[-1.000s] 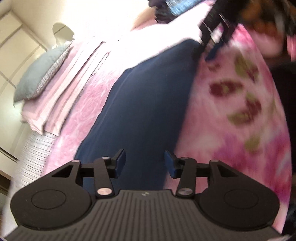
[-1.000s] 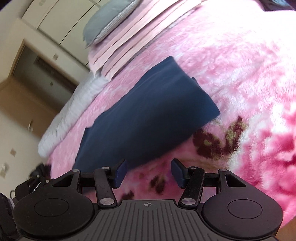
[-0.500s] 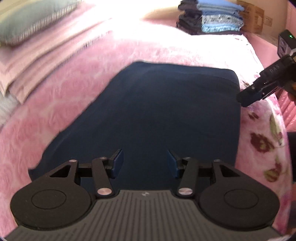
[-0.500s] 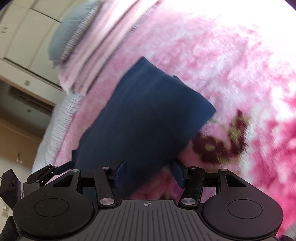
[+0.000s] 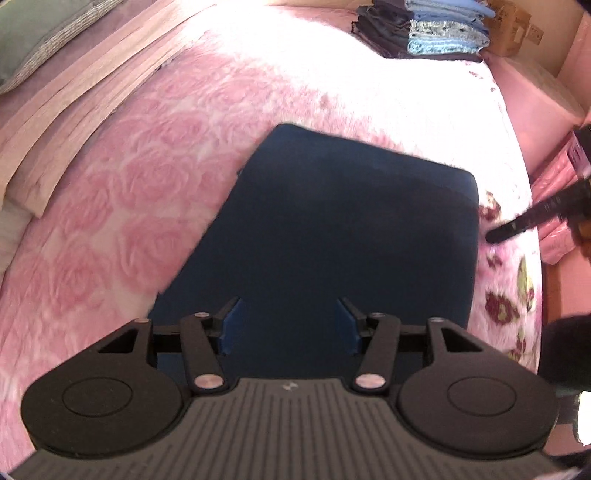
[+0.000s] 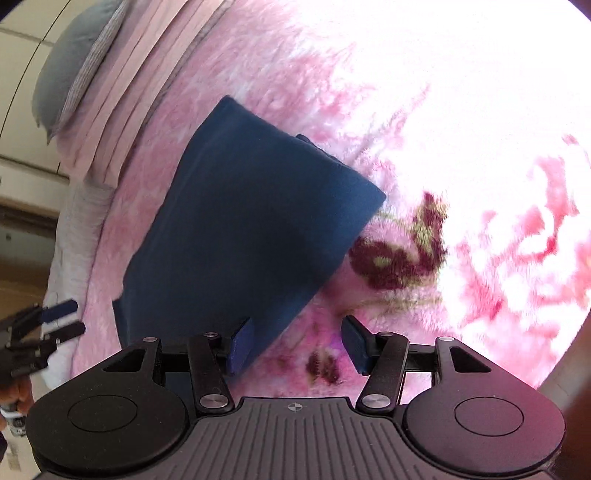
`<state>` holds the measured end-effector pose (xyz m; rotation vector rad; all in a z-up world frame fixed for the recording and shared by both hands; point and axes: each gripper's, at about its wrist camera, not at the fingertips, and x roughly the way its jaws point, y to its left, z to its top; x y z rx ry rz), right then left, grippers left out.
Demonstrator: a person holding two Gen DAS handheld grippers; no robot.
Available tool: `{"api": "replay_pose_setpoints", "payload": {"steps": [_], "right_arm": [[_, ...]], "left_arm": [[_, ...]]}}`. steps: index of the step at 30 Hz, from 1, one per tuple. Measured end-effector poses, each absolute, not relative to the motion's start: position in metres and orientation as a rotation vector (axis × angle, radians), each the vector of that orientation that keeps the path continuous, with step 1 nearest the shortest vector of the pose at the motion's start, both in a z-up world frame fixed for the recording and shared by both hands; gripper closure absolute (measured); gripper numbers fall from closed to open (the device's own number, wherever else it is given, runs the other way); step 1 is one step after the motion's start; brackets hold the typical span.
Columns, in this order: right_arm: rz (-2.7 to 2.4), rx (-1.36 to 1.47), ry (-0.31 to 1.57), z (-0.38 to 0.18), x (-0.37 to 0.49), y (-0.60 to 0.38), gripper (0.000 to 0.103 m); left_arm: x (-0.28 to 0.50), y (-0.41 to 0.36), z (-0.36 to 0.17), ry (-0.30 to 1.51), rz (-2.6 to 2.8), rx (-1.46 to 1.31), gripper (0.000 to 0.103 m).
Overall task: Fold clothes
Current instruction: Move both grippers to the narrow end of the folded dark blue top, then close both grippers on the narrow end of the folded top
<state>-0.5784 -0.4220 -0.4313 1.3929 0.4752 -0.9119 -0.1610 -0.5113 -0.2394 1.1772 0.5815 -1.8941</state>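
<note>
Left claw [image 5: 290, 325] sits above the near part of the folded navy cloth [image 5: 332, 236], jaws apart, nothing between them; they've just been opening. From my left camera the cloth lies flat on the pink blanket [image 5: 122, 206], roughly a rectangle. Right claw [image 6: 295, 341] jaws also apart, nothing clamped. Its left pad [image 6: 242, 343] is over the cloth's near corner, its right pad over bare blanket with dark red flowers. I can't tell if that left pad touches the fabric. Right claw's tip also shows at the right edge of the left view, just beside the cloth's right edge. A stack of folded clothes [image 5: 424, 33] sits at the far end of the bed, well apart from the navy piece. Grey pillow [image 6: 70, 62] on pink bedding at upper left.
</note>
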Motion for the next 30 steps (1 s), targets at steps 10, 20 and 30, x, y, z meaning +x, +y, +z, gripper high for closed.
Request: {"api": "replay_pose_setpoints", "payload": {"steps": [10,20,30], "right_arm": [[-1.027,1.461,0.319,-0.421,-0.573,-0.392,0.046],[-0.997,1.487,0.206,-0.461,-0.57,-0.422,0.046],[-0.982,1.545,0.12,-0.471,-0.579,-0.422,0.047]], "left_arm": [[-0.189,-0.6,-0.241,0.504,-2.053,1.295,0.052],[-0.214,-0.739,-0.326,0.636,-2.076,1.379,0.052],[-0.229,-0.797,-0.379,0.813,-2.204,1.597,0.056]]}}
